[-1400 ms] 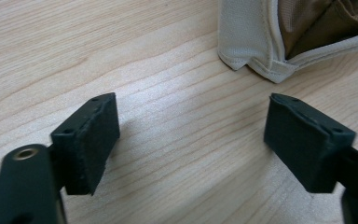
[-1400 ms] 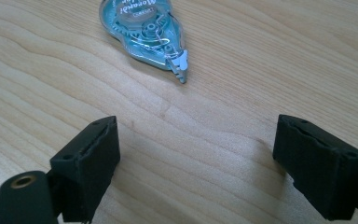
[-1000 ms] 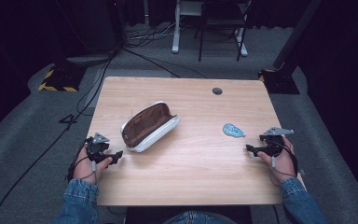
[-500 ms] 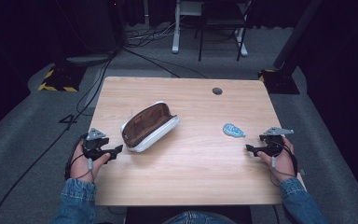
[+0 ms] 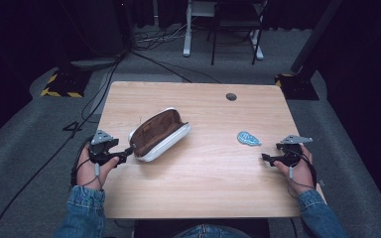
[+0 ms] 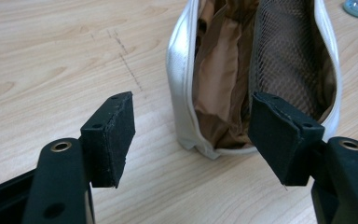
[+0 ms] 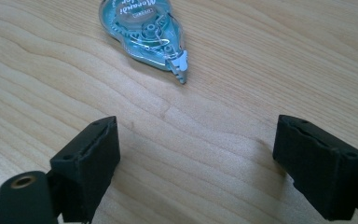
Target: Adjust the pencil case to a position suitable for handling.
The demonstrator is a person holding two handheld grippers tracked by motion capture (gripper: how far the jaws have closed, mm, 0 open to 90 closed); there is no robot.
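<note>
Both grippers' jaws gape empty; the pouch's [image 6: 256, 70] far end is cropped.

The pouch [image 6: 256, 74] runs off the top edge in the left gripper view, its far end unseen, and its lining folds hide the bottom. In the right gripper view the label on the tape roller [image 7: 144, 32] is cut off and hard to read.

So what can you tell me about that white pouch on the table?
The pouch is a white, leather-like case lying on the wooden table, unzipped and gaping. Its lining is brown fabric with a mesh pocket on one wall. Its near end sits just ahead of the open left gripper, whose jaws do not touch it.
</note>
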